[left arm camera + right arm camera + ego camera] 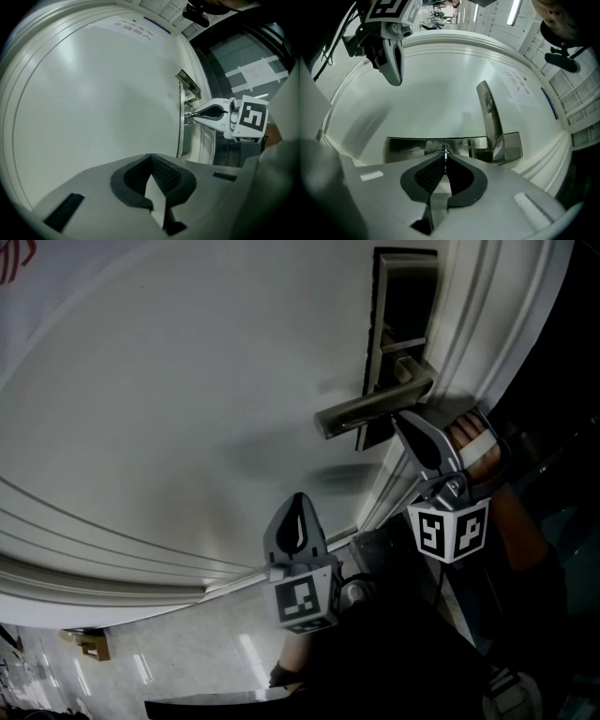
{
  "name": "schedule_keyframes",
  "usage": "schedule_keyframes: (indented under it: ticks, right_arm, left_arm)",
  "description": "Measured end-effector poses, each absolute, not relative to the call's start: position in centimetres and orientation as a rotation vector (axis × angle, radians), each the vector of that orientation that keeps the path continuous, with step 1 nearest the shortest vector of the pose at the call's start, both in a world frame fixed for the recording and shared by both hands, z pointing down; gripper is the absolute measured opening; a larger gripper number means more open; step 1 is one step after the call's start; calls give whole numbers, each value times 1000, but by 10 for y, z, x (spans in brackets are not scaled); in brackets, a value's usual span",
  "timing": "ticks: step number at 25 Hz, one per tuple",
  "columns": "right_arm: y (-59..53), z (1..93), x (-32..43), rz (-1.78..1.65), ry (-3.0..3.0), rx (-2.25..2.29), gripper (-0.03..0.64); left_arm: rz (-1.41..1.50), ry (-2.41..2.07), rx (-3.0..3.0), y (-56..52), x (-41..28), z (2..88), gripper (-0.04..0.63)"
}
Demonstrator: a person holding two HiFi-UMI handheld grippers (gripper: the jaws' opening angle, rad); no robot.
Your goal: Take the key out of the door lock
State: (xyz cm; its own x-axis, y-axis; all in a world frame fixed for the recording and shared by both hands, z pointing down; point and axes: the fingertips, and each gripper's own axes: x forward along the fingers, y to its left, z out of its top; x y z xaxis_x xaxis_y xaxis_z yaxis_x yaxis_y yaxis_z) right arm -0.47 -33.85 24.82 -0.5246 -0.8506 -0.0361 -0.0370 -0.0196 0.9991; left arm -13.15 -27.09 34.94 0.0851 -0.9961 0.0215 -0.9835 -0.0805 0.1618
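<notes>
A white door carries a steel lock plate with a lever handle. Just under the handle, my right gripper presses its tips against the plate. In the right gripper view the jaws are shut on a thin metal key that stands at the plate, left of the handle. The left gripper view shows the key as a small stub between the right gripper and the plate. My left gripper hangs lower and to the left, off the door, shut on nothing.
Moulded door frame runs along the lock side. A person's hand holds the right gripper. A printed notice sticks to the door higher up. Glossy tiled floor with a small brown box lies below.
</notes>
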Motion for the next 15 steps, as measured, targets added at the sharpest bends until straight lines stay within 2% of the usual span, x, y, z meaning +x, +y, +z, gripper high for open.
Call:
schedule_keyframes:
  ticks: [15]
  right_arm:
    - [-339, 248, -4, -1552, -1636, 937, 12]
  left_arm:
    - [-152, -2048, 2204, -265, -139, 347, 0]
